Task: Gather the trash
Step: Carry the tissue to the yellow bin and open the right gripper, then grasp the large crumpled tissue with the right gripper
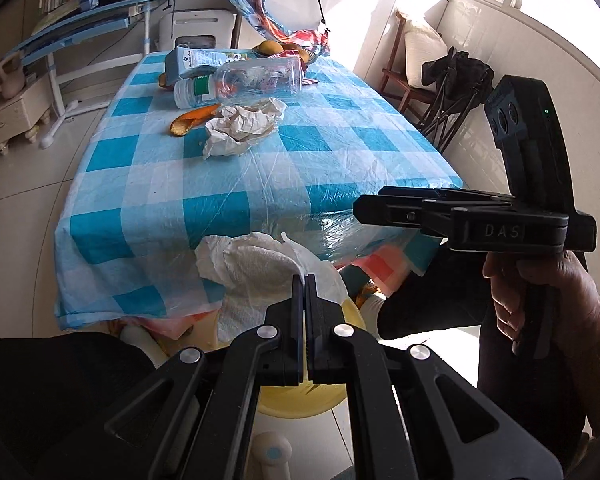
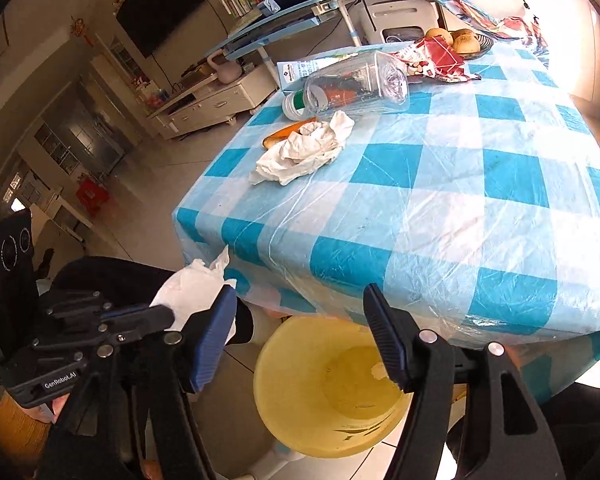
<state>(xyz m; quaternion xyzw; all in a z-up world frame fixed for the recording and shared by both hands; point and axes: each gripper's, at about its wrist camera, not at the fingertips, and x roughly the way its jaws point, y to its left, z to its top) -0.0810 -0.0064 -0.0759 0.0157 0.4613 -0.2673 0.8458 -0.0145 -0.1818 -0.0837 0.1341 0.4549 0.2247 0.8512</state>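
- Trash is the matter here: in the left wrist view, a crumpled white paper towel (image 1: 260,272) is pinched between the closed fingers of the left hand-held gripper (image 1: 304,280), just ahead of its tips and off the near edge of the table (image 1: 148,184) with its blue-and-white checked plastic cloth.
- Below that hand-held gripper a round yellow plastic bin (image 1: 300,404) shows between the linkages, so I judge the step in hand is carrying the towel to the bin; the next move calls for bringing it over the opening and parting the fingers.
- Far ahead on the table lie another crumpled white tissue wad (image 1: 242,126), an orange peel strip (image 1: 192,120) and a clear plastic bottle on its side (image 1: 240,80), yet to be collected.
- To the right, the right hand-held gripper (image 1: 384,204) appears side-on, touching nothing.
- In the right wrist view, the right hand-held gripper (image 2: 300,336) stands wide open and empty, the yellow bin (image 2: 300,420) directly below and ahead between its fingers.
- To its left, the left hand-held gripper (image 2: 160,316) holds the white towel (image 2: 192,288), beside the bin's rim and not yet over it.
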